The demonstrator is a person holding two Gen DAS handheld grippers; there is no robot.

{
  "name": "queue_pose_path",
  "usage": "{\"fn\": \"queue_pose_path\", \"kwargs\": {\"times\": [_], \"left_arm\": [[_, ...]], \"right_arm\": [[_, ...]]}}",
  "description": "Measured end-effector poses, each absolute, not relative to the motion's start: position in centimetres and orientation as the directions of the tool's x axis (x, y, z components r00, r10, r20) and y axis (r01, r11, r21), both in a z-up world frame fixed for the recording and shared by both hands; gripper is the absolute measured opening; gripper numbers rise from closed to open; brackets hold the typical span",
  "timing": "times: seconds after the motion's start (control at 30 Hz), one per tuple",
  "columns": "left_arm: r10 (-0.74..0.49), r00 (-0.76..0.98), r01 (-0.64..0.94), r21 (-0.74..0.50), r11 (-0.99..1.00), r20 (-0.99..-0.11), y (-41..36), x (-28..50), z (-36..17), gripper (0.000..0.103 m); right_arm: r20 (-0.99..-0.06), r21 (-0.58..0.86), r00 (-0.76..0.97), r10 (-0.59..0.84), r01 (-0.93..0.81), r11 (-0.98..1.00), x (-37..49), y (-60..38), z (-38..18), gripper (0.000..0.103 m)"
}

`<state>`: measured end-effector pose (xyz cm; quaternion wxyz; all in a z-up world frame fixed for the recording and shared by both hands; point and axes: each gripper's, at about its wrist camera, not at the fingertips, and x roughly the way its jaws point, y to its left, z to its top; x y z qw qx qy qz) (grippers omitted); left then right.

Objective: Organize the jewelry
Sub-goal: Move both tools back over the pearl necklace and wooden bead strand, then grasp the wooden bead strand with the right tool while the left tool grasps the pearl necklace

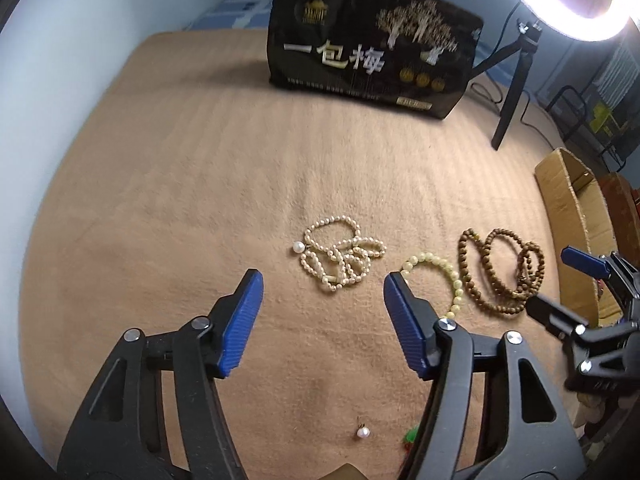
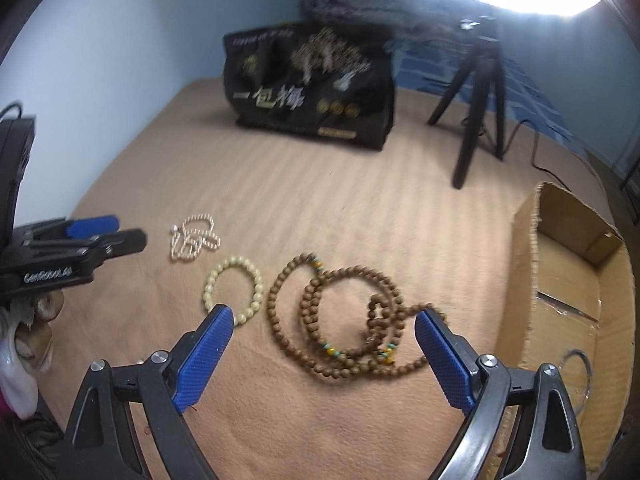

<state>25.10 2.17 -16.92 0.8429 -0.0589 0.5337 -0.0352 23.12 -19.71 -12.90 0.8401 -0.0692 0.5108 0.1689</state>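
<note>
On the tan blanket (image 1: 160, 200) lie a pearl necklace (image 1: 340, 256), a pale bracelet (image 2: 234, 290) and brown wooden beads (image 2: 340, 320). Left gripper (image 1: 323, 284) hangs apart above the pearls, empty. Right gripper (image 2: 324, 316) gapes over the wooden beads, seemingly not touching. A cardboard box (image 2: 560, 248) sits right.

Four jewelry pieces on the tan cloth

In the left wrist view I see the pearl necklace (image 1: 342, 255) lying tangled at the centre, its big pearl pendant at its left end. Just right of it lies the pale green bracelet (image 1: 438, 280), round and flat, then the brown bead strand (image 1: 502, 270), coiled in loose loops. A single pearl earring (image 1: 363, 433) lies apart at the bottom centre.
</note>
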Motion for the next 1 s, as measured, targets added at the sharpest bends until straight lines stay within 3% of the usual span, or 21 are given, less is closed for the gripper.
{"fn": "queue_pose_path", "kwargs": {"times": [0.5, 0.8, 1.0], "left_arm": [[-0.102, 0.370, -0.075, -0.139, 0.987, -0.923, 1.9, 28.1, -20.7, 0.057], [-0.086, 0.363, -0.065, -0.117, 0.991, -0.928, 1.0, 29.2, -21.8, 0.056], [-0.058, 0.365, -0.075, -0.092, 0.993, -0.929, 0.8, 29.6, -22.2, 0.039]], "right_arm": [[-0.923, 0.043, 0.326, 0.203, -0.438, 0.898, 23.8, -17.9, -16.4, 0.078], [-0.941, -0.007, 0.303, 0.151, -0.461, 0.887, 24.6, -17.3, -18.3, 0.078], [-0.946, -0.079, 0.311, 0.094, -0.502, 0.861, 24.0, -16.4, -18.9, 0.078]]}}
